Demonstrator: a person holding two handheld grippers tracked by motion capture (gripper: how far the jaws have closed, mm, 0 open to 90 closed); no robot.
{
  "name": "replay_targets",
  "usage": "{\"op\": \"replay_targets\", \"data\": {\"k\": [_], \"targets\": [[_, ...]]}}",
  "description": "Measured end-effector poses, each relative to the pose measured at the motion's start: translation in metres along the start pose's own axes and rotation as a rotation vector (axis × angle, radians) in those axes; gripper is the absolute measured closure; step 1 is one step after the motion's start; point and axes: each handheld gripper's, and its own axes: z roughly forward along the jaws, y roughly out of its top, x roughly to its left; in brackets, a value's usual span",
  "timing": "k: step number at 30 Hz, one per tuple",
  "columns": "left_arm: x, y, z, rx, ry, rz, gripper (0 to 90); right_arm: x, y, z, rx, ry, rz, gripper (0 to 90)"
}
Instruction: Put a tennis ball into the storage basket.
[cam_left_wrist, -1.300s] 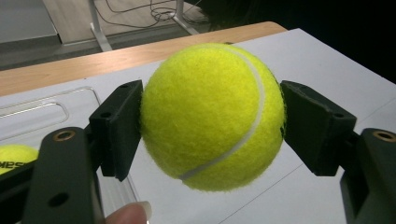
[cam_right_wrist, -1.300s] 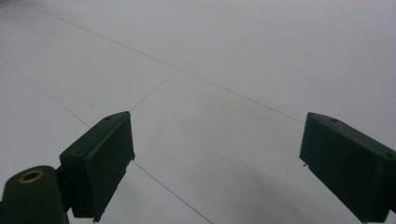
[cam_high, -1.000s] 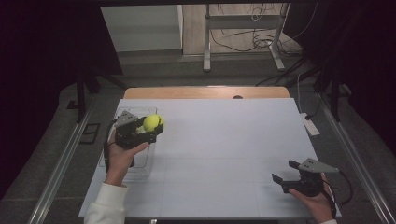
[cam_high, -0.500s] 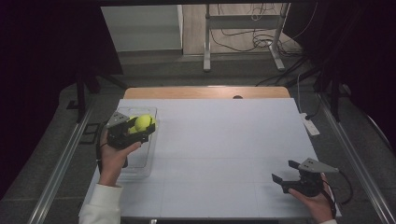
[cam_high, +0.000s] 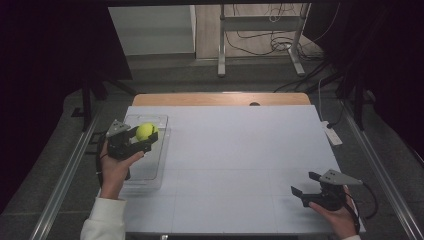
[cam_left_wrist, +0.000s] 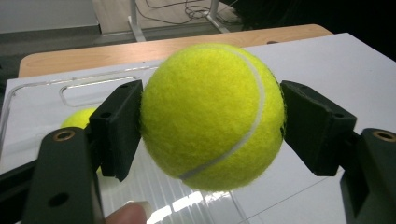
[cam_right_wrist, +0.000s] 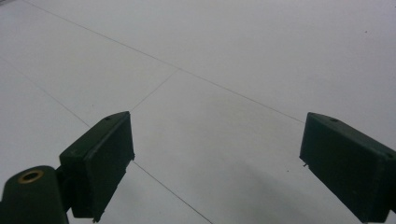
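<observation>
The left gripper (cam_high: 142, 140) pinches the tennis ball (cam_left_wrist: 212, 116) over the clear plastic bin (cam_high: 162, 150); lower it gently beside what seems another ball (cam_left_wrist: 79, 119). The right gripper (cam_high: 306, 186) rests spread.

Left claw (cam_high: 142, 141): black body, two blocky black jaws with flat pads, brass-coloured screw bushings at the jaw roots, grey three-cornered plate on top. Right claw (cam_high: 306, 187): same black build, grey plate, black cable trailing behind it. Person: white sleeve (cam_high: 102, 220) on the left arm.

Fuzzy felt tennis ball (cam_left_wrist: 212, 116); glossy clear plastic tray (cam_high: 150, 167); matt table (cam_high: 250, 165).
</observation>
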Motion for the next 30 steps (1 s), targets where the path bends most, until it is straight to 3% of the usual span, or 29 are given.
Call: {"op": "replay_targets", "data": {"k": [11,30], "targets": [[0.014,-0.004,-0.002,0.005,0.054,-0.018,26.4,0.000,0.000,0.001,-0.002,0.005,0.002,9.6],[0.031,-0.011,-0.003,0.041,0.107,-0.047,26.3,0.001,0.000,0.001,-0.001,0.005,0.003,9.6]]}}
